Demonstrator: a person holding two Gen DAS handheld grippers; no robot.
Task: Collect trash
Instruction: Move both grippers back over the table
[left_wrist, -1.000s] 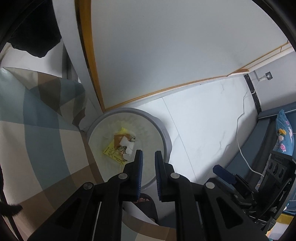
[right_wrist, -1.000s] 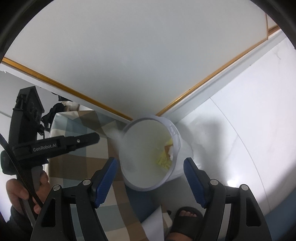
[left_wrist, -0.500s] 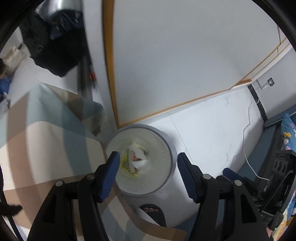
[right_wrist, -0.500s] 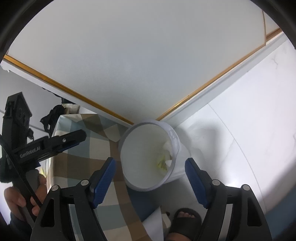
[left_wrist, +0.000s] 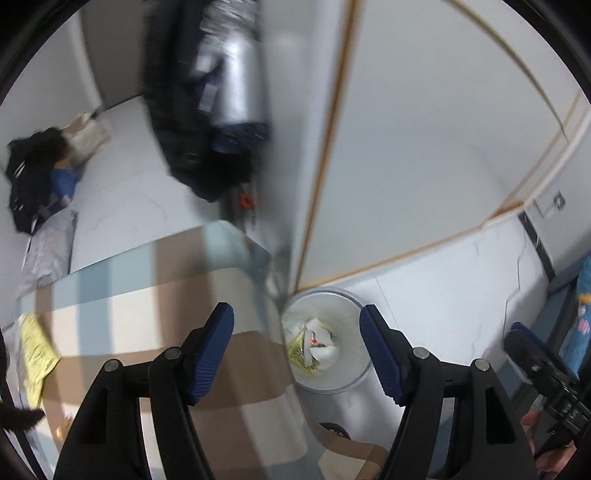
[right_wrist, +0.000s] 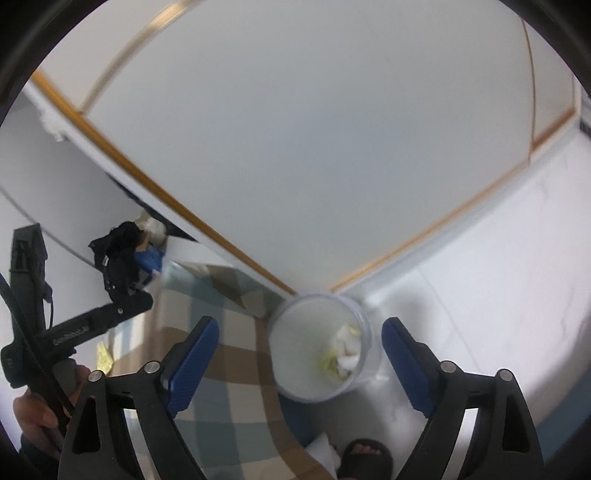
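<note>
A white round trash bin stands on the floor beside the table corner; it also shows in the right wrist view. Crumpled white and yellow trash lies inside it, also seen in the right wrist view. My left gripper is open and empty, above the table edge and the bin. My right gripper is open and empty, high above the bin. A yellow paper lies on the checked tablecloth at far left.
White wall panels with wood trim rise behind the bin. Dark clothes and bags hang by the wall. A sandalled foot stands on the white floor. The left gripper's body shows in the right wrist view.
My left gripper went from nearly shut to wide open and swung left and up, bringing the table and the yellow paper into view. The right gripper stayed open and rose slightly.
</note>
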